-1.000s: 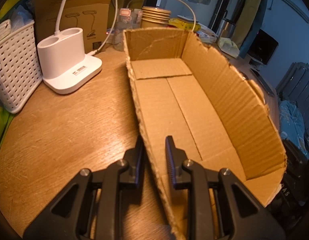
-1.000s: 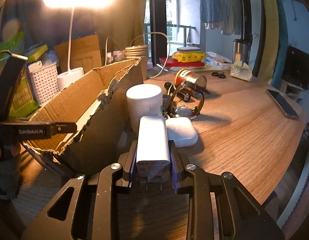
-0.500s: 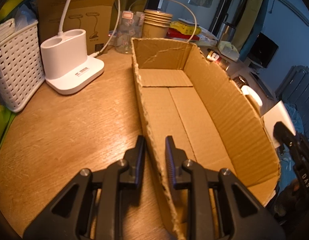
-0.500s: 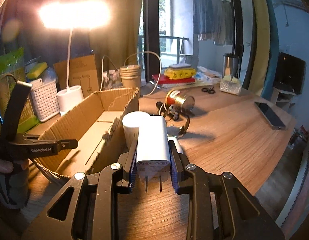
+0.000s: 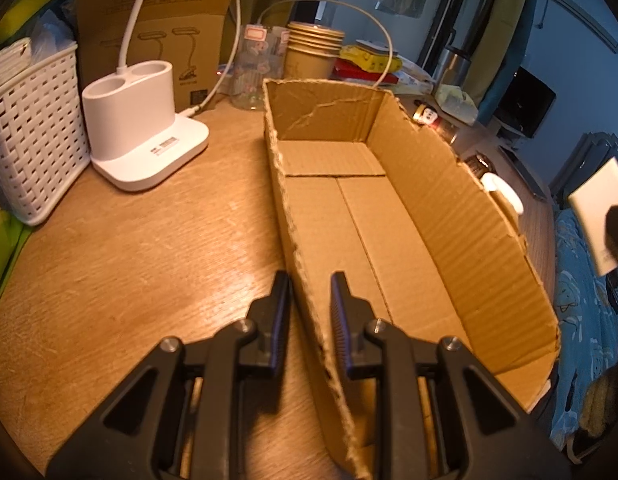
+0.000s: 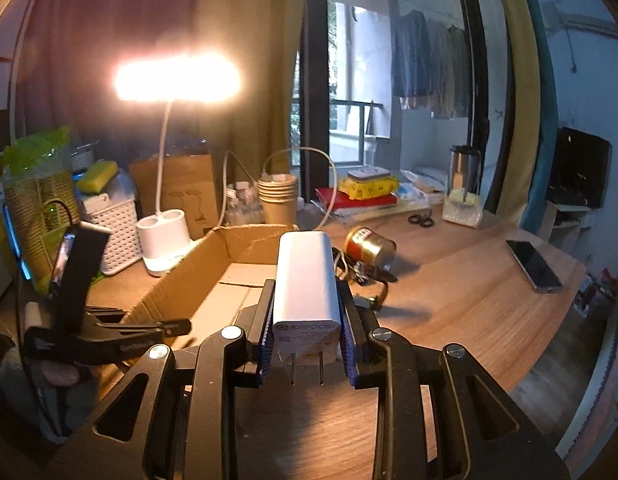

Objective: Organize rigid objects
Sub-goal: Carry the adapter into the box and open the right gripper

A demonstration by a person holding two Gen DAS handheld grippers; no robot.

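The counter [image 5: 129, 248] is the widest thing I have in view, round-edged and wood-grained, and on it lies the open cardboard box [image 5: 389, 240], empty as far as I can see. My left claw [image 5: 309, 312] is pressed together on the box's near wall, one finger outside and one inside, pinning it in place. My right claw [image 6: 307, 320] is pinching the white charger [image 6: 305, 280] by its flanks, prongs pointing back at the camera; the charger hangs in the air above the box's near end, clear of the counter.

The risks, as I judge them: the charger's sides are smooth and only its lower half sits between the pads, so a quick tilt could let it slide out. The box's torn wall is flimsy; if the charger clips the rim, the cardboard may buckle or twist out of the left claw.
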